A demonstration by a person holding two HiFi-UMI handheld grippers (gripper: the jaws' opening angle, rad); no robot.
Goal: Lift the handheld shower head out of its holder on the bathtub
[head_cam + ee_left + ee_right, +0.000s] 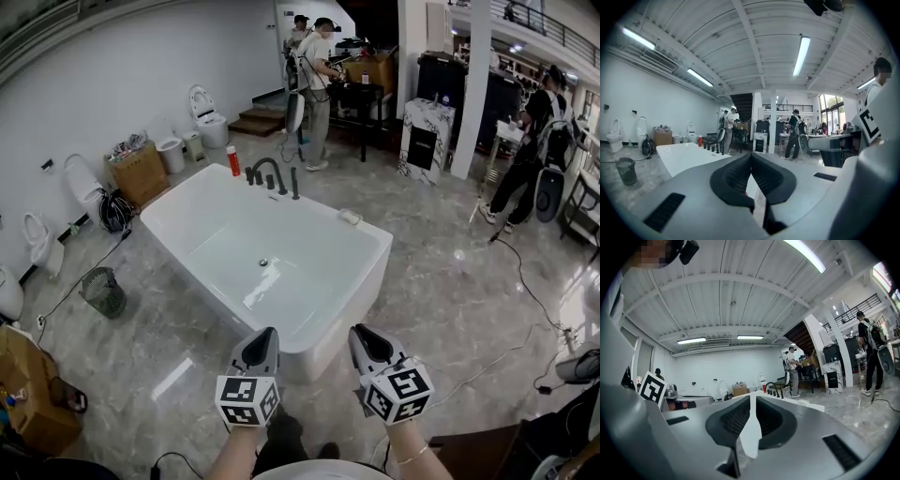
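The white bathtub (370,234) stands in the middle of the floor. On its far rim is a black tap set (267,172), and the slim black handheld shower head (294,183) stands upright in its holder at the right end of that set. Both grippers hover at the tub's near edge, far from the shower head. My left gripper (266,337) is shut with nothing in it, its pads meeting (751,155). My right gripper (362,334) shows a narrow slit between its pads (751,397), and nothing is between them. The tap set also shows small in the left gripper view (712,143) and the right gripper view (776,390).
A red bottle (232,161) and a small white object (350,217) rest on the tub's rim. Toilets (208,117), a cardboard box (139,171) and a wire bin (103,292) line the left side. People stand at the back (317,89) and right (534,150). Cables (525,281) cross the floor.
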